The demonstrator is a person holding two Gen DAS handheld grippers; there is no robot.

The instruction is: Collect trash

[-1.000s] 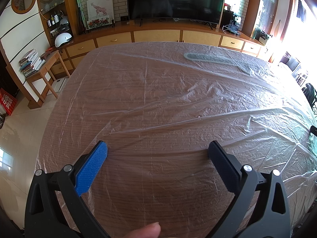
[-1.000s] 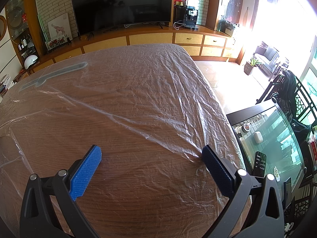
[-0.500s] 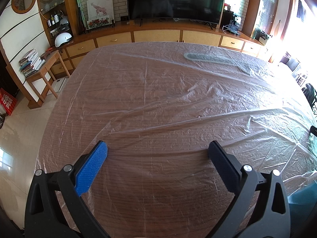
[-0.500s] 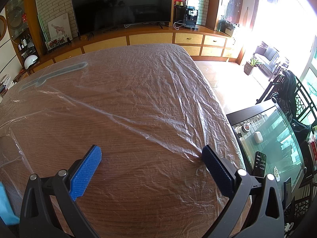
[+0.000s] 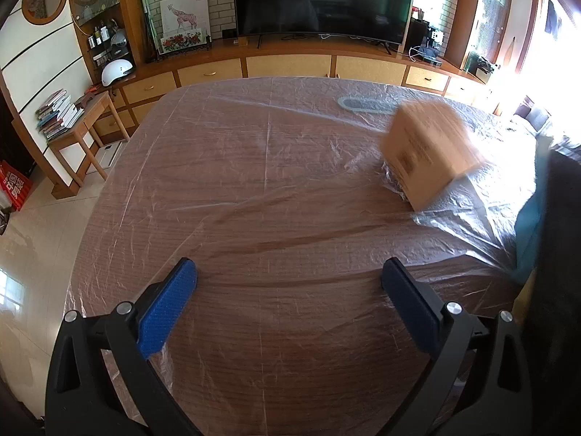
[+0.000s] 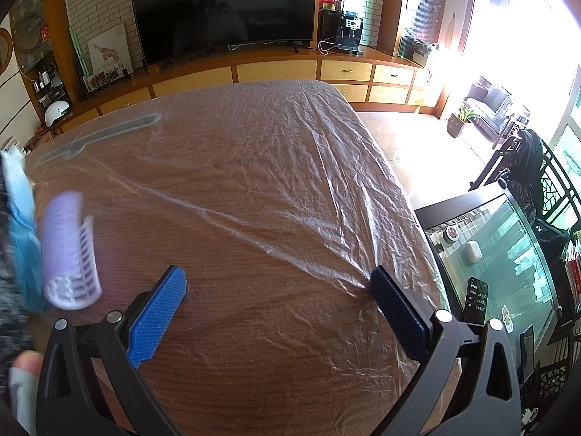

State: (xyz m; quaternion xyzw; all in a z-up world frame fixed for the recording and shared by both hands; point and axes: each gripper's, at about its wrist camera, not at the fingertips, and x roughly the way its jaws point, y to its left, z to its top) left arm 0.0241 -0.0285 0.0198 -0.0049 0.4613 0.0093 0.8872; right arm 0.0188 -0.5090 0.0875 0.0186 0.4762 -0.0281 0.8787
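1. Trash sits uncollected: blurred box point(image 5: 430, 154) far right on the wrapped surface point(image 5: 254, 189); lilac basket point(image 6: 70, 254) at left.
2. Left gripper point(image 5: 288, 305) and right gripper point(image 6: 277, 303): jaws spread, empty.
3. Collecting seems unstarted.

My left wrist camera sits low over the near edge of the table point(image 5: 290, 189), looking forward along the left hand-held gripper point(image 5: 290, 287) toward the television point(image 5: 323, 0) on the far wall. My right wrist camera looks the same way along the right hand-held gripper point(image 6: 279, 287), but turned a little right — the table's right edge and sunlit floor show. Both views share the plastic-covered tabletop, the television point(image 6: 221, 11) and the cabinets point(image 5: 290, 67) beneath it.
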